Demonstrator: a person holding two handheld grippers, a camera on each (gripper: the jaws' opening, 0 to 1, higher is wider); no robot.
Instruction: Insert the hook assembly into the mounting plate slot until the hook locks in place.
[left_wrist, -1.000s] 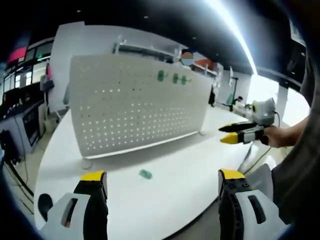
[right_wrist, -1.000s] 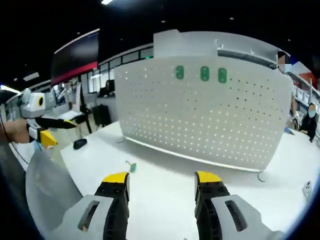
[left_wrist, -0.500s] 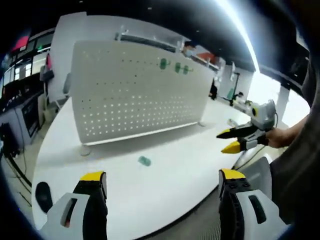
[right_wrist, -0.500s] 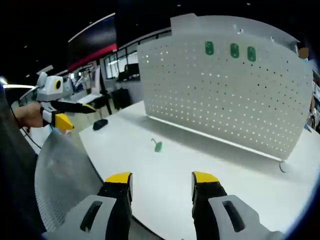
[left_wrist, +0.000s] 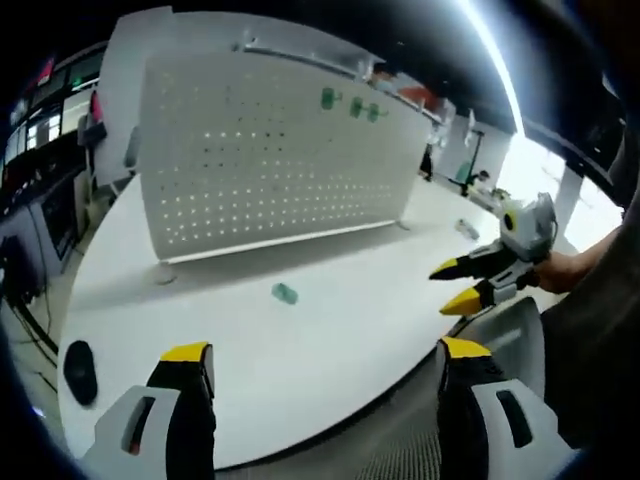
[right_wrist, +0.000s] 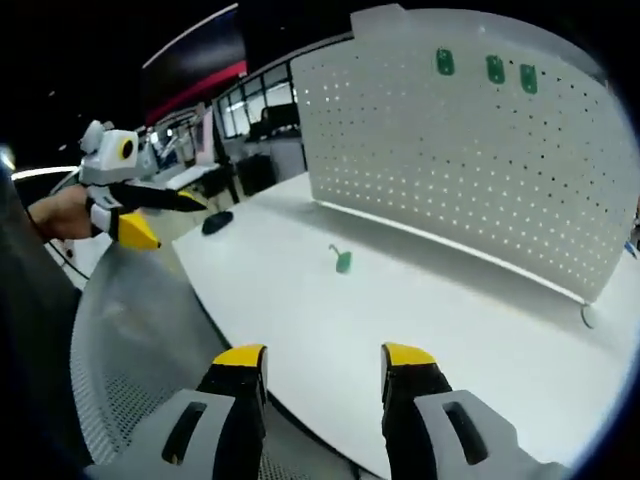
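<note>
Surface: a white table (left_wrist: 330, 330) is being viewed from beyond its near edge, with office desks and windows lying behind it.
Mounting plate: a white perforated pegboard (left_wrist: 270, 160) is being held upright on small feet along the far part of the table; three green hooks (right_wrist: 487, 68) are being carried in a row near its top edge.
Hook assembly: a small green hook (left_wrist: 285, 293) is being left loose on the table, in front of the pegboard and apart from it.
Left gripper (left_wrist: 325, 352): the jaws are being held wide apart with nothing between them, short of the table edge.
Right gripper (right_wrist: 325, 356): the yellow-tipped jaws are being held apart and empty, near the table edge and well short of the loose hook.
Other items: a dark computer mouse (left_wrist: 79, 371) is being left near the left end of the table; a mesh chair back (right_wrist: 130, 350) is being seen below the table edge.
</note>
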